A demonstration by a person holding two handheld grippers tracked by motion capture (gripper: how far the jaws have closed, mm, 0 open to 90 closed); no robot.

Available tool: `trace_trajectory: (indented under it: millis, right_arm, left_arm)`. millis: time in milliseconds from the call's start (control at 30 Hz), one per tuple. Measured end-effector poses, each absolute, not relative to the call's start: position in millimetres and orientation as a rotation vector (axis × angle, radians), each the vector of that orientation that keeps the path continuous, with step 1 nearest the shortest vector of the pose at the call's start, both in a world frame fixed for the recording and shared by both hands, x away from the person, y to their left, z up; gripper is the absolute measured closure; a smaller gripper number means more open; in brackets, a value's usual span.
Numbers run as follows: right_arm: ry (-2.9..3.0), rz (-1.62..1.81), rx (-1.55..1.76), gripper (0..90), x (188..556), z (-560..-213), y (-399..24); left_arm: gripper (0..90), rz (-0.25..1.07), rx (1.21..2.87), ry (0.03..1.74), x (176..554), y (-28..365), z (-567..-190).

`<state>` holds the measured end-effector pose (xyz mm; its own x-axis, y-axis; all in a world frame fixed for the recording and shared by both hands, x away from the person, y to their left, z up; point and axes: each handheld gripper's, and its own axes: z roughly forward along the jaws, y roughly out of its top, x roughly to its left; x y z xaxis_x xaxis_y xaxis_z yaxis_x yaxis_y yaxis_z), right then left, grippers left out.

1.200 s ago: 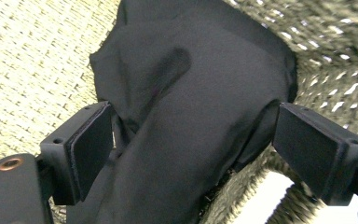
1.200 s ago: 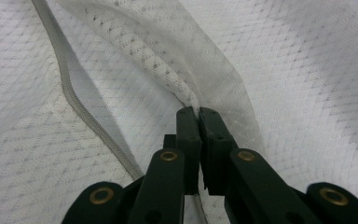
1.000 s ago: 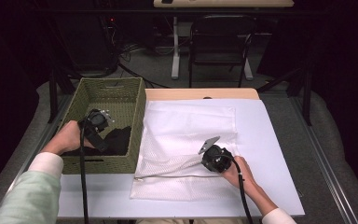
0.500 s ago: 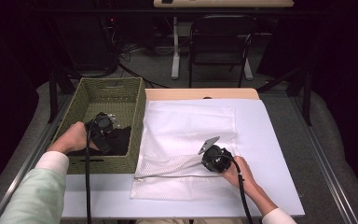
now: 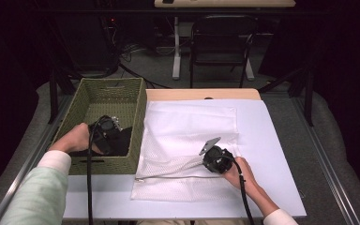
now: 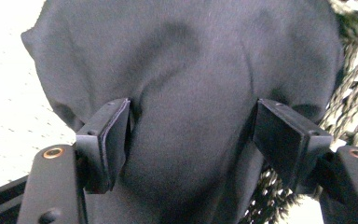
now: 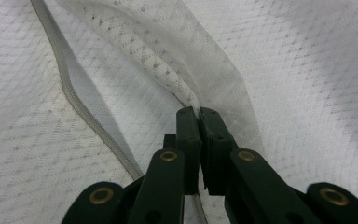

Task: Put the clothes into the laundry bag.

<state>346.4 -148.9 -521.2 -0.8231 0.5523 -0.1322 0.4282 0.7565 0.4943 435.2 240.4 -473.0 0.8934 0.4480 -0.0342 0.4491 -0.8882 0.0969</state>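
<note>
**High view: one gripper down in the basket, the other pinching the mesh bag**

High view from the person's side shows the left gripper [image 5: 107, 136] sunk inside the green woven basket [image 5: 138, 122] at the table's left, over a black garment [image 5: 122, 140] whose outline is mostly hidden by the hand and the basket wall. Left gripper view brings it close: the black garment [image 6: 191, 93] bulges between the two jaws, which have just been closing in on it. The pads sit right at the fold's flanks, but whether they already press the cloth is hard to tell. How the garment is cut cannot be made out, and its lower part runs out of the picture.

The right gripper [image 5: 210, 157] rests on the white mesh bag [image 5: 192, 126], which lies flat on the white table [image 5: 272, 140] just beside the basket, its long side running away from the person. Right gripper view shows the jaws narrowed tight on a raised fold of the white mesh bag [image 7: 168, 70], with the grey zipper [image 7: 70, 93] slanting past on the left; its ends are cut off.

No writing can be read anywhere.
</note>
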Motion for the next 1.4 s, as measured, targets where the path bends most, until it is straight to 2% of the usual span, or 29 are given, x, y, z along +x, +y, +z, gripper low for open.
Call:
trace_trajectory:
  millis: [133,267,400,833,900,967,1067,1300,1400]
  right_arm:
    - [2.688,0.661,0.766,87.0,346.1,-521.2,-148.6]
    - [2.687,0.662,0.767,87.0,345.7,-521.0,-148.4]
    - [2.685,0.663,0.766,87.1,345.7,-520.8,-148.5]
    - [2.679,0.668,0.769,87.1,346.1,-519.9,-148.7]
    - [2.679,0.668,0.771,87.2,345.8,-519.8,-148.7]
    - [2.679,0.668,0.771,87.2,346.0,-519.8,-148.9]
    - [2.681,0.666,0.771,87.2,346.2,-519.8,-148.7]
    - [2.681,0.667,0.777,87.2,345.2,-519.6,-148.3]
    - [2.684,0.663,0.770,87.2,346.1,-520.2,-148.5]
  left_arm:
    - [34.4,-0.023,2.964,0.701,433.9,242.3,-479.7]
    - [53.9,0.022,2.972,0.667,431.8,244.3,-482.4]
    - [61.3,0.047,2.962,0.641,429.8,246.0,-480.7]
    - [64.9,0.137,2.922,0.625,419.6,253.9,-463.1]
    - [66.8,0.153,2.908,0.625,418.6,255.0,-460.2]
    - [73.6,0.175,2.907,0.622,417.6,256.2,-452.9]
    - [74.0,0.166,2.911,0.623,416.7,256.5,-450.4]
    - [71.8,0.127,2.927,0.622,421.3,254.4,-456.9]
    - [63.0,0.109,2.933,0.629,423.9,253.3,-460.5]
